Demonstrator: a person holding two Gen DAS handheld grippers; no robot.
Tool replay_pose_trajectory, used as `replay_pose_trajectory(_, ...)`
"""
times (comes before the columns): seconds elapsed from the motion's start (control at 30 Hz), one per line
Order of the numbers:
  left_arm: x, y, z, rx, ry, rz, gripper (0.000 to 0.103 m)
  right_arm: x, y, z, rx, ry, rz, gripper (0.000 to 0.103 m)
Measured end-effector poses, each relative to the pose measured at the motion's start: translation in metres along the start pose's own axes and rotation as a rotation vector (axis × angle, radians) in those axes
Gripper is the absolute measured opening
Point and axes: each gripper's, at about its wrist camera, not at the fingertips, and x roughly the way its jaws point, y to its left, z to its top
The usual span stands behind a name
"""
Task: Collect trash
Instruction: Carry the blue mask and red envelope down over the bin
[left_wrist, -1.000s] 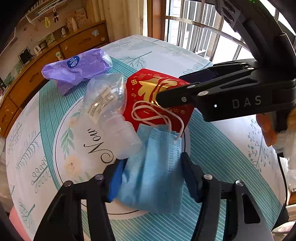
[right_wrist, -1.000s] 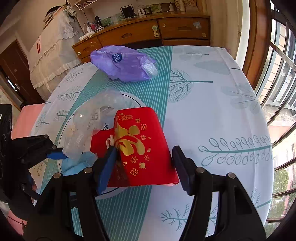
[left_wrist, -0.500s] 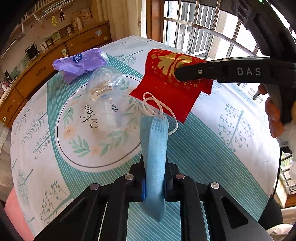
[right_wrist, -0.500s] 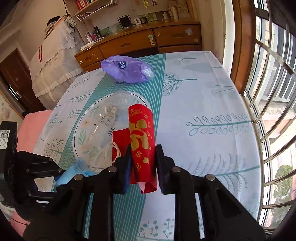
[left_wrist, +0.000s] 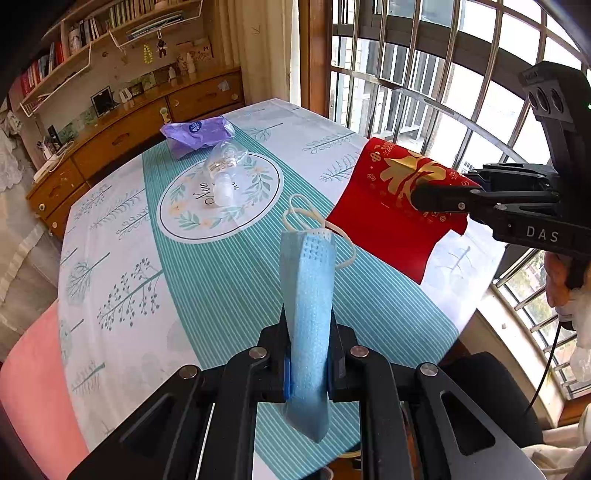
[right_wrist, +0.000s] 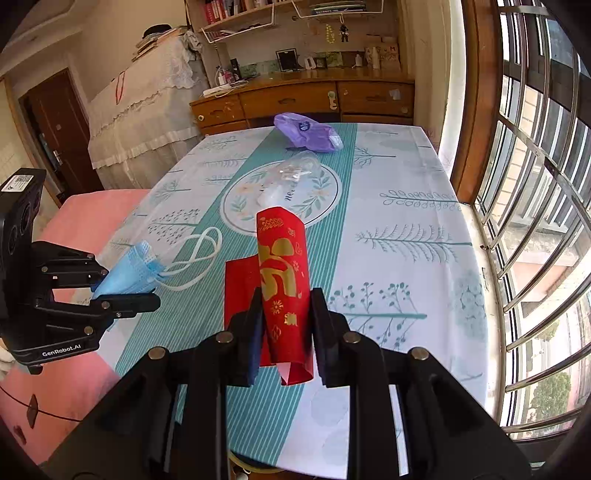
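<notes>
Tongs, two pairs, both yours. Left tongs (left_wrist: 308, 373) pinch a folded blue face mask (left_wrist: 306, 295), raised clear above the desk (left_wrist: 221, 280). Right tongs (right_wrist: 286, 328) clamp a red-and-gold envelope (right_wrist: 282, 280), likewise raised. Purple bag (left_wrist: 197, 134) and clear plastic bottle (left_wrist: 223, 171) lie touching on the desk's far half.

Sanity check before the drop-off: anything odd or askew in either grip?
Both grips are lopsided but secure. The left gripper pinches the blue mask folded, its ear loops dangling free. The right gripper crushes the red envelope into a curl. The crumpled clear bottle and purple bag lie on the table.
</notes>
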Motion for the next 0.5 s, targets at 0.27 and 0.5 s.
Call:
replay_pose_trajectory(0.27,-0.074,-0.044,-0.068,-0.018,-0.049,-0.005,0.013,-0.074,0.054,-0.062,-0.066,-0.032,0.028,0.02)
replay_pose_trajectory(0.5,-0.108,-0.076,-0.132,-0.032,-0.059,-0.026,0.013,-0.115,0.09,-0.123,-0.111,-0.028,0.05,0.02)
